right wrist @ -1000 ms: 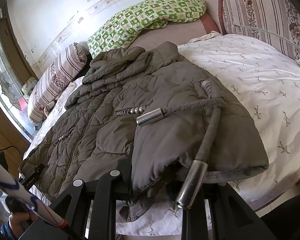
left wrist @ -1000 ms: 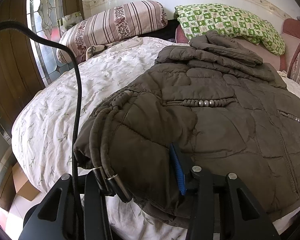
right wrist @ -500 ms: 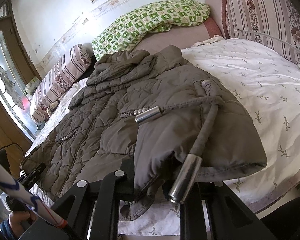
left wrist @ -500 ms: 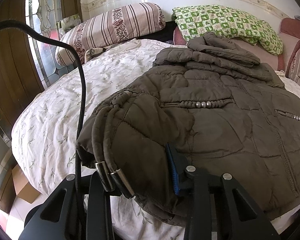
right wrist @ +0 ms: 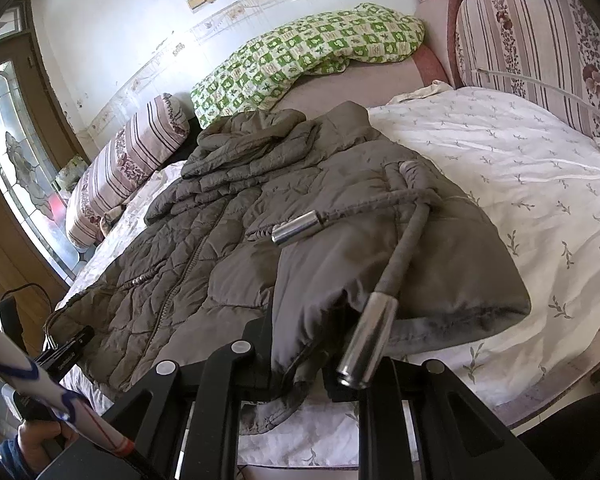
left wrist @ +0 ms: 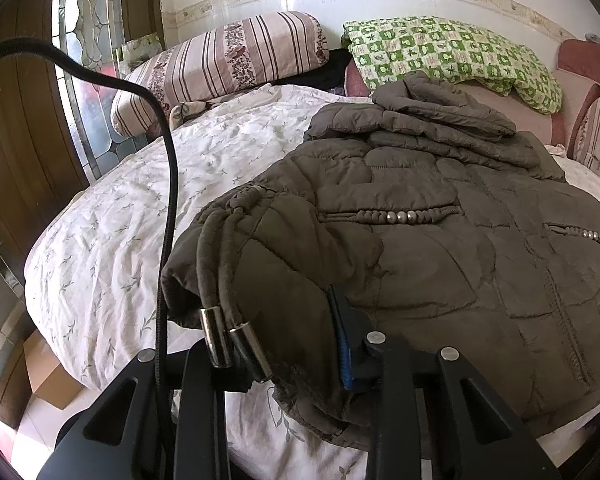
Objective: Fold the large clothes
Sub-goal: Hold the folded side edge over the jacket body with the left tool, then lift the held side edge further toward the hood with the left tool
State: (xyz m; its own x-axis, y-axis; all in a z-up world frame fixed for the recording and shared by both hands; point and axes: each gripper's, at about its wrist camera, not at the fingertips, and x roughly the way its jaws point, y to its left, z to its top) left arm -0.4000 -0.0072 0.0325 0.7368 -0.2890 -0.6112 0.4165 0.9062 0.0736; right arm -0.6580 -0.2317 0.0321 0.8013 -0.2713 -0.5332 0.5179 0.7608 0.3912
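Observation:
A brown quilted jacket point(left wrist: 440, 260) lies spread over the bed, collar toward the pillows. My left gripper point(left wrist: 288, 344) has the jacket's near left hem corner between its fingers and its jaws are closing; the blue pad point(left wrist: 342, 344) presses into the fabric. Two metal cord ends point(left wrist: 216, 336) hang over the left finger. In the right wrist view the jacket point(right wrist: 220, 240) fills the middle. My right gripper point(right wrist: 300, 356) pinches the near right hem corner, with a metal-tipped drawcord point(right wrist: 366, 344) draped across its right finger. The left gripper point(right wrist: 68, 348) shows at the far left hem.
A white flowered sheet point(left wrist: 120, 220) covers the bed. A striped pillow point(left wrist: 228, 52) and a green checked pillow point(left wrist: 452, 52) lie at its head, and a striped cushion point(right wrist: 540, 28) stands at the right. A black cable point(left wrist: 168, 200) crosses the left view. A cardboard box point(left wrist: 48, 376) sits on the floor.
Both pairs of jaws have narrowed on the jacket's hem corners. The hands have hardly moved and the jacket lies as before.

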